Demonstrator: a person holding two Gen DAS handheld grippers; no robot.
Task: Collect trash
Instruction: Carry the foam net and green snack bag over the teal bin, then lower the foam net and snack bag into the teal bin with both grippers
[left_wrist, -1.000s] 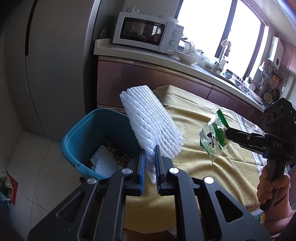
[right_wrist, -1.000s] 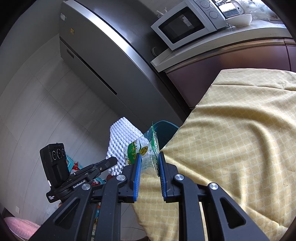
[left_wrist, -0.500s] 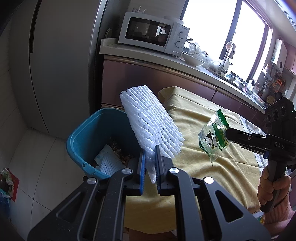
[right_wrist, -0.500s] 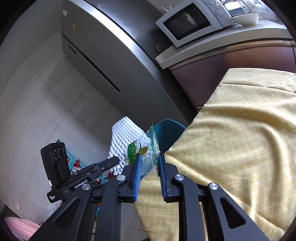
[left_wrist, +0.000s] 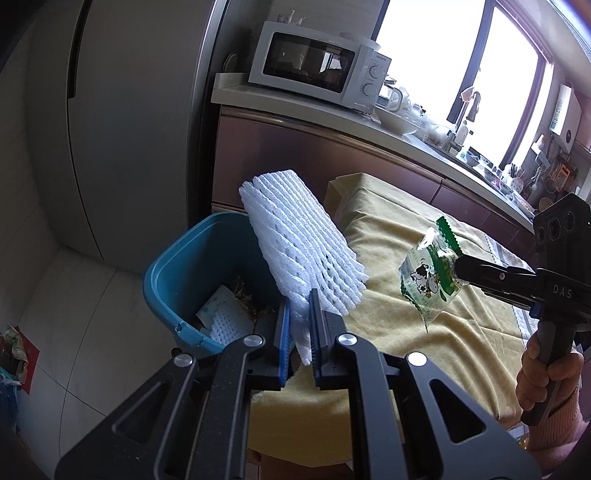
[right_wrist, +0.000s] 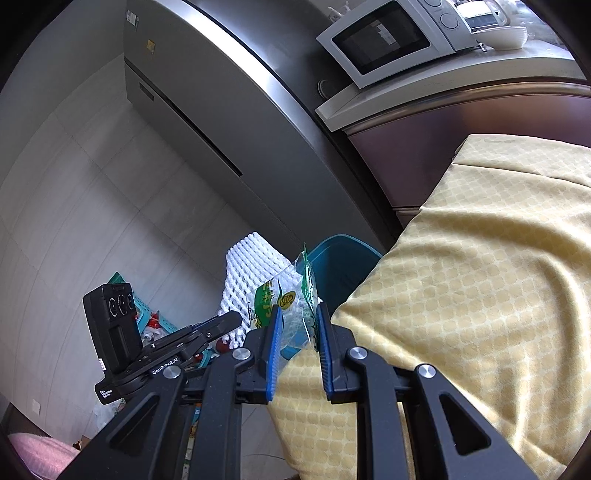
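Room: I am in a kitchen, with a tall steel fridge (left_wrist: 122, 122) on the left, a white microwave (left_wrist: 317, 66) on the counter beside it, and a bright window (left_wrist: 461, 62) over the sink end.
Floor: pale tiles, with some loose clutter in the far left corner that I cannot make out.
Tabletop: the tabletop (left_wrist: 436, 325) is covered by a yellow patterned cloth, and its corner sits just beside the bin.
Bin: the blue bin (left_wrist: 173, 280) stands on the floor between fridge and tabletop, already holding a foam net and brown scraps.
Step in hand: I judge this to be the carry to the bin, with both pieces lifted and not yet released.
Left claw: my left claw (left_wrist: 298, 325) is clamped on the lower edge of the white foam net (left_wrist: 295, 243), which stands up tilted over the bin's near rim.
Right claw: my right claw (right_wrist: 297, 332) is clamped on the green-printed plastic wrapper (left_wrist: 430, 277), held above the cloth, well apart from the bin.
Next move: I would ease the net further over the bin mouth before letting go, then bring the wrapper across.
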